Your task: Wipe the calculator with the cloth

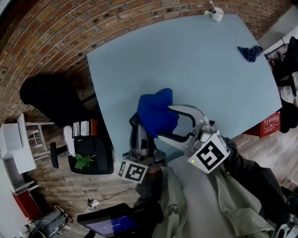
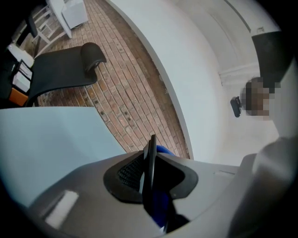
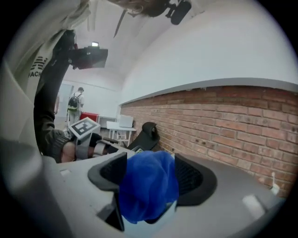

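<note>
Head view: above the pale blue table, the left gripper clamps the calculator edge-on. The bright blue cloth sits loose between the right gripper's wide-apart jaws. Probably best to close firmly on the cloth before rubbing.

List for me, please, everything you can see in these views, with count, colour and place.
table: one, light blue, middle of the head view.
blue cloth: one, bright blue, bunched between the jaws of the right gripper.
calculator: one, black, seen edge-on only, clamped in the left gripper.
second cloth: one, dark blue, near the table's right edge.
cup: one, white, at the table's far edge.
office chair: one, black, left of the table.
plant: one, green, on the floor left of the table.
red box: one, red, on the floor right of the table.
screen: one, glowing blue, bottom of the head view.
left gripper: grey, shut on the calculator.
right gripper: grey, jaws wide apart around the blue cloth.
</note>
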A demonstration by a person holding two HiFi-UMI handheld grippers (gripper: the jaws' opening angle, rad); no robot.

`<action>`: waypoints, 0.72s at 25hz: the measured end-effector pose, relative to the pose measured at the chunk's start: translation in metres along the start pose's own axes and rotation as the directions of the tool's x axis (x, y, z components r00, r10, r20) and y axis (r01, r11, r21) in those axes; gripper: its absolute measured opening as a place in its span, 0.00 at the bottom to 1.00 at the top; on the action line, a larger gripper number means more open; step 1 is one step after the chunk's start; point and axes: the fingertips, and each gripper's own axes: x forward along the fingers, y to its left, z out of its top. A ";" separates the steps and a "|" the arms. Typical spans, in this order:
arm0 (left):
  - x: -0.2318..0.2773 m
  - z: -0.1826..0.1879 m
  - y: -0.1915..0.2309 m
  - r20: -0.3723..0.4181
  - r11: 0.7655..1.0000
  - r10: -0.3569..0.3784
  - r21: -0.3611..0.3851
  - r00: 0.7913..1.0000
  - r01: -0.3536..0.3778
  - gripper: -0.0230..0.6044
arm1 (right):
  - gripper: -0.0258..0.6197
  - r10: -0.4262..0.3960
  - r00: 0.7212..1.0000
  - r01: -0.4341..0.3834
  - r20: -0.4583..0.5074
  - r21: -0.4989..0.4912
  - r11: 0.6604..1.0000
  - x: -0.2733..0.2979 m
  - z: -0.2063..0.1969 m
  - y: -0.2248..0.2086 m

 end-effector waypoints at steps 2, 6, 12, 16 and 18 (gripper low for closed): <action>0.003 -0.003 -0.012 -0.018 0.999 -0.023 0.042 1.000 0.024 0.13 | 0.52 0.042 0.995 -0.046 -0.089 -0.045 0.998 0.017 -0.012 0.007; 0.005 -0.005 -0.018 -0.017 0.998 -0.024 0.054 1.000 0.025 0.13 | 0.45 0.116 0.987 -0.115 -0.114 0.009 0.993 0.031 -0.023 0.014; 0.005 0.010 -0.015 0.025 1.000 -0.006 0.016 1.000 0.006 0.13 | 0.20 -0.009 1.000 0.011 -0.011 0.149 0.989 0.023 -0.018 -0.020; 0.004 0.019 -0.016 0.079 0.999 -0.018 -0.045 0.997 0.021 0.13 | 0.18 -0.139 0.989 0.147 -0.051 0.204 0.968 0.003 -0.028 -0.056; 0.003 0.022 -0.013 0.095 0.999 0.001 -0.048 0.996 0.004 0.13 | 0.17 -0.116 0.990 0.128 -0.074 0.180 0.975 0.000 -0.029 -0.051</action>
